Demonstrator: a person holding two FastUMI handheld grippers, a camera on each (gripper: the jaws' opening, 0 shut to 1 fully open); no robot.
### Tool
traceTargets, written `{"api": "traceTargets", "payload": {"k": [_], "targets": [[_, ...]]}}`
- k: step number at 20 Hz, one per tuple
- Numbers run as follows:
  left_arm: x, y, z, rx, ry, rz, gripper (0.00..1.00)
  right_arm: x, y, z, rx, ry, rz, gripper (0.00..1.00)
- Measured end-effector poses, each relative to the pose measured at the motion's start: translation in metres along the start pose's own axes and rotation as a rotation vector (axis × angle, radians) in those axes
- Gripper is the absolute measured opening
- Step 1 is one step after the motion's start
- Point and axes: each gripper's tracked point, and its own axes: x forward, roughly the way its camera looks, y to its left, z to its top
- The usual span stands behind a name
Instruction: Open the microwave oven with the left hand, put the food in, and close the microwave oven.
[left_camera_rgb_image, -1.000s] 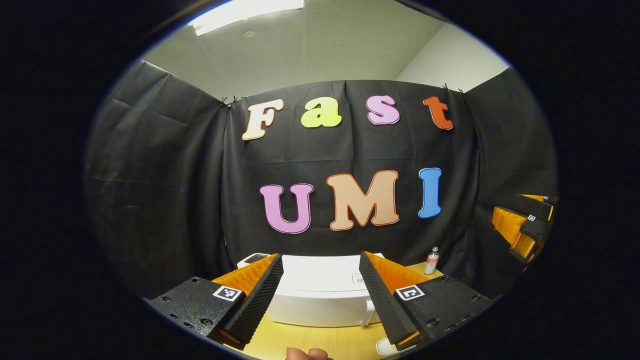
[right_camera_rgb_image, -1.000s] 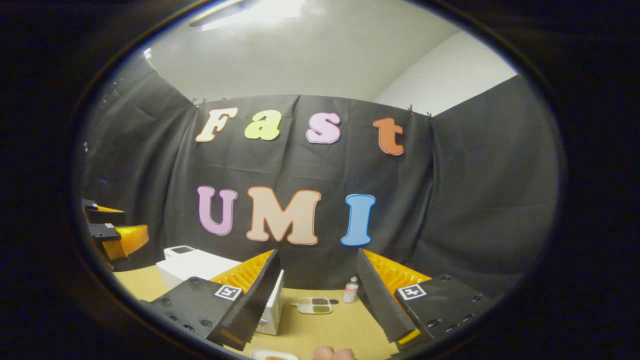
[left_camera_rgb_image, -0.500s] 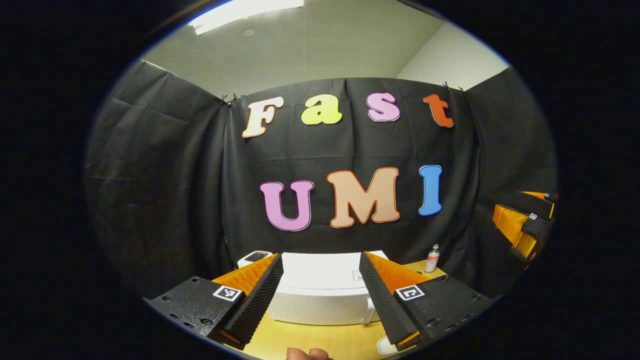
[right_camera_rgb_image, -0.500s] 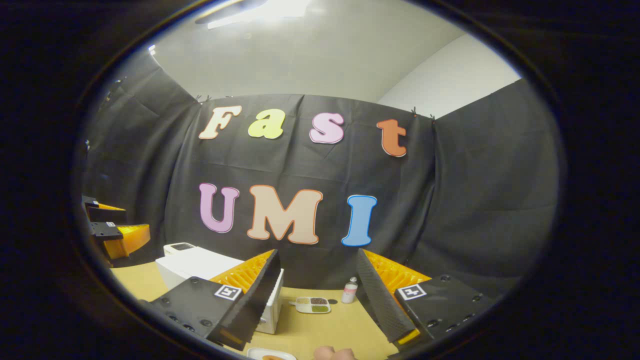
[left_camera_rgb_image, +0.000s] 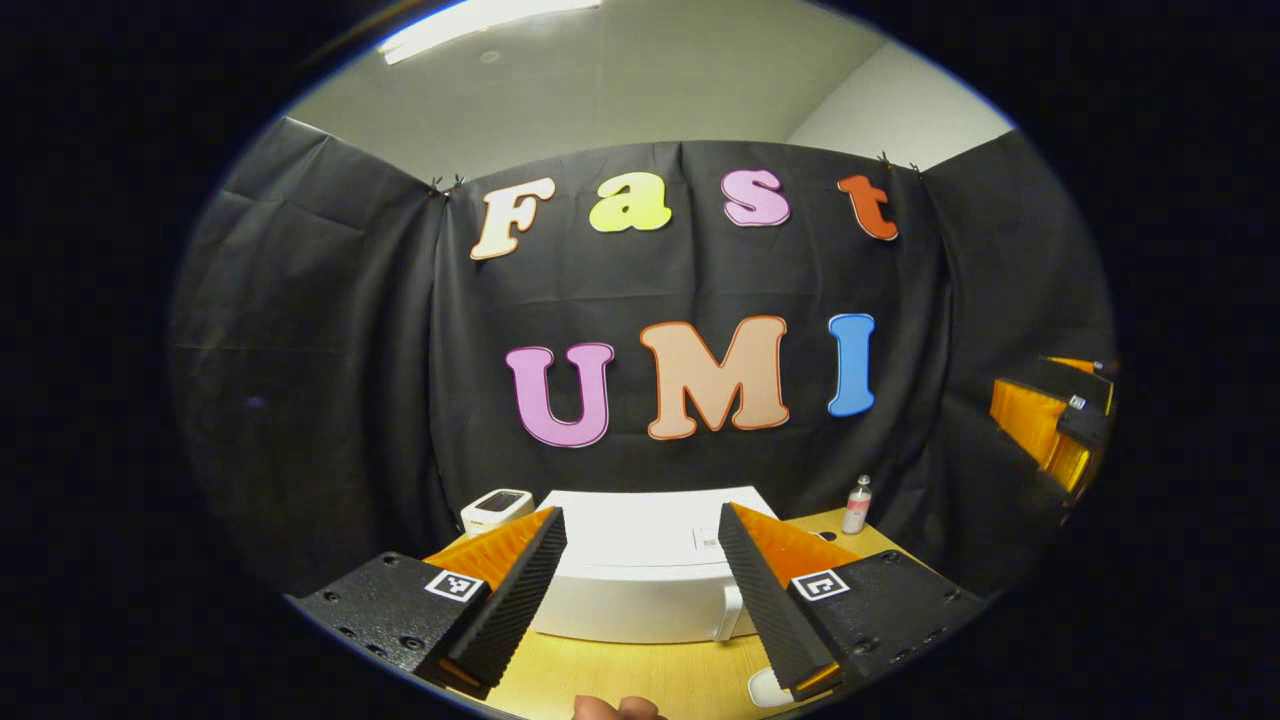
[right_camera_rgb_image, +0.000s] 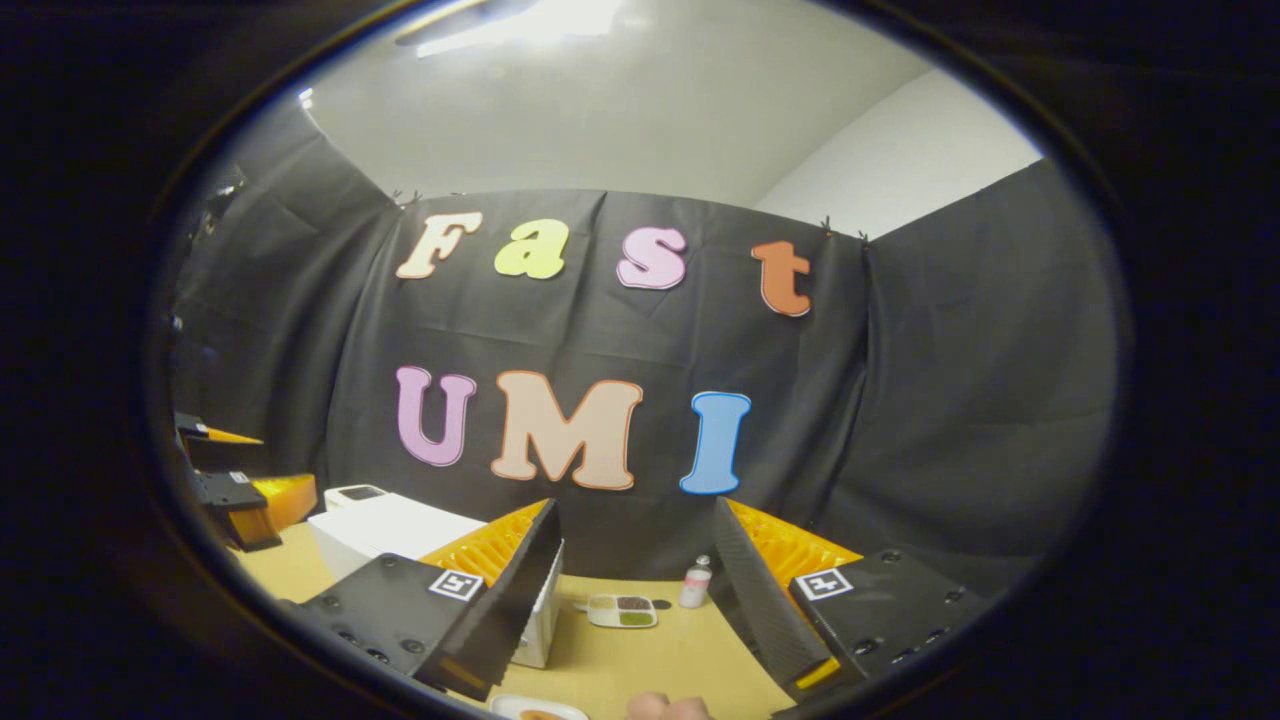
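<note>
On the wooden table (left_camera_rgb_image: 650, 680), straight ahead of your left gripper (left_camera_rgb_image: 640, 590), sits the white microwave (left_camera_rgb_image: 640, 580), door shut by the look of it. Its pale handle (left_camera_rgb_image: 728, 612) runs upright at the right end of the front face, just inside your right-hand finger in the left gripper view. Your left gripper's jaws are spread wide with nothing between them, and I'd say it's hanging above and in front of the box, not touching.

Your right gripper (right_camera_rgb_image: 635, 600) is wide open and empty too. In the right gripper view the microwave (right_camera_rgb_image: 395, 530) lies off to the left, partly behind the left finger, so the left hand is clearly the nearer one for the door. A small tray (right_camera_rgb_image: 622, 611) and a little bottle (right_camera_rgb_image: 691, 585) stand farther back. There's a plate (right_camera_rgb_image: 535, 710) at the bottom edge that's probably the food, hard to tell.

My guess: drop the left gripper down and nudge right so that upright handle ends up between the fingers.
</note>
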Motion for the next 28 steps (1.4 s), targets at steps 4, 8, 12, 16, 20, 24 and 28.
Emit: {"api": "traceTargets", "payload": {"k": [4,8,12,16,20,24,28], "targets": [[0.013,-0.017,-0.043,0.021,0.049,-0.025,0.96,-0.001,-0.009,0.000,-0.021,0.001,-0.014,0.97],[0.030,-0.048,-0.104,-0.011,0.118,-0.078,0.96,-0.007,-0.009,-0.001,-0.015,0.009,-0.008,0.97],[0.060,-0.075,-0.177,0.026,0.213,-0.114,0.97,-0.011,-0.012,0.002,0.027,0.008,-0.004,0.97],[0.087,-0.101,-0.228,0.013,0.295,-0.165,0.95,-0.018,-0.025,0.001,0.017,0.016,-0.032,0.96],[0.116,-0.109,-0.267,0.032,0.380,-0.158,0.95,-0.026,-0.038,-0.005,0.009,0.036,-0.058,0.96],[0.136,-0.107,-0.277,0.061,0.406,-0.128,0.95,-0.030,-0.046,-0.005,-0.015,0.047,-0.079,0.96],[0.138,-0.112,-0.279,0.052,0.409,-0.125,0.80,-0.032,-0.050,-0.005,-0.021,0.048,-0.089,0.96]]}}
